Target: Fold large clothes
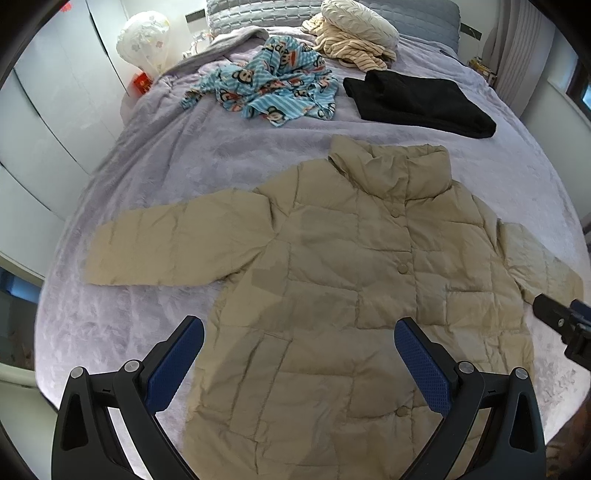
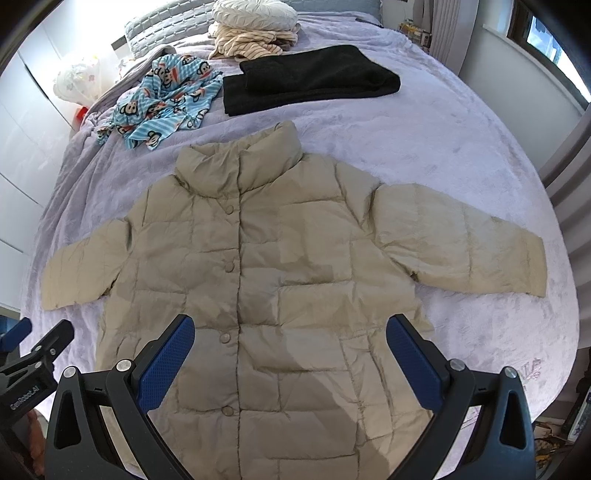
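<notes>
A beige quilted puffer jacket point(image 1: 332, 258) lies flat and buttoned on the lilac bed, collar away from me, both sleeves spread sideways; it also shows in the right wrist view point(image 2: 258, 258). My left gripper point(image 1: 299, 332) is open and empty, hovering above the jacket's lower left part. My right gripper point(image 2: 290, 332) is open and empty above the jacket's lower middle. The right gripper's tip shows at the right edge of the left wrist view point(image 1: 561, 317), and the left gripper shows at the lower left of the right wrist view point(image 2: 40, 354).
On the lilac blanket point(image 1: 166, 166) beyond the jacket lie a folded black garment point(image 1: 417, 103), a crumpled blue monkey-print garment point(image 1: 269, 85), a striped cream garment point(image 1: 351, 48) and a white round pillow point(image 1: 358, 22). White wardrobe doors stand to the left, curtains to the right.
</notes>
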Demonstrator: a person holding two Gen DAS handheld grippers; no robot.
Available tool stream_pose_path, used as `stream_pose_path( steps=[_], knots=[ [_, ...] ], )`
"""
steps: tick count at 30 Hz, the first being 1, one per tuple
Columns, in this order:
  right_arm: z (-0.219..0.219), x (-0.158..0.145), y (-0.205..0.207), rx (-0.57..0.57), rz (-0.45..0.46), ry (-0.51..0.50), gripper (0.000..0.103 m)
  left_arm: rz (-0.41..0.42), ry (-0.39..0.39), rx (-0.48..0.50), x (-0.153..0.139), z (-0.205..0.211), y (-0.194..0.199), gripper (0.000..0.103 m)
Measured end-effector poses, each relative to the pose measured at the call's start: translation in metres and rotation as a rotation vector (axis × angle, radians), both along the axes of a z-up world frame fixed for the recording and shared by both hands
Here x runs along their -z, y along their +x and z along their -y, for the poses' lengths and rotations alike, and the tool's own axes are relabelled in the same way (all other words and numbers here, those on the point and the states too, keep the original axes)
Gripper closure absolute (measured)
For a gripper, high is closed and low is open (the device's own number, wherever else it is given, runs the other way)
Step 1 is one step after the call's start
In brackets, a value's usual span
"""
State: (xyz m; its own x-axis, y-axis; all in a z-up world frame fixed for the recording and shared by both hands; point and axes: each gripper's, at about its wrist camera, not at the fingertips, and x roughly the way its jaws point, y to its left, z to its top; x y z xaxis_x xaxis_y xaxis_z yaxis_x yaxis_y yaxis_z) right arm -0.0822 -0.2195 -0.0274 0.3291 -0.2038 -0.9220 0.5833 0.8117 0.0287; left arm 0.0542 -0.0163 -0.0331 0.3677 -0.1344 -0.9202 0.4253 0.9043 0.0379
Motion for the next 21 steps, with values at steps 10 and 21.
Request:
stream_pose_path(
  steps=[10,21],
  knots=[
    [-0.031,0.033,0.012,-0.052,-0.085,0.040,0.000,-0.103,-0.120,-0.090,0.046,-0.064,0.039,0.000],
    [-0.075,0.091,0.041,-0.093,-0.104,0.132,0.000,-0.123,-0.284,-0.335,0.132,-0.196,0.129,0.000]
  ],
)
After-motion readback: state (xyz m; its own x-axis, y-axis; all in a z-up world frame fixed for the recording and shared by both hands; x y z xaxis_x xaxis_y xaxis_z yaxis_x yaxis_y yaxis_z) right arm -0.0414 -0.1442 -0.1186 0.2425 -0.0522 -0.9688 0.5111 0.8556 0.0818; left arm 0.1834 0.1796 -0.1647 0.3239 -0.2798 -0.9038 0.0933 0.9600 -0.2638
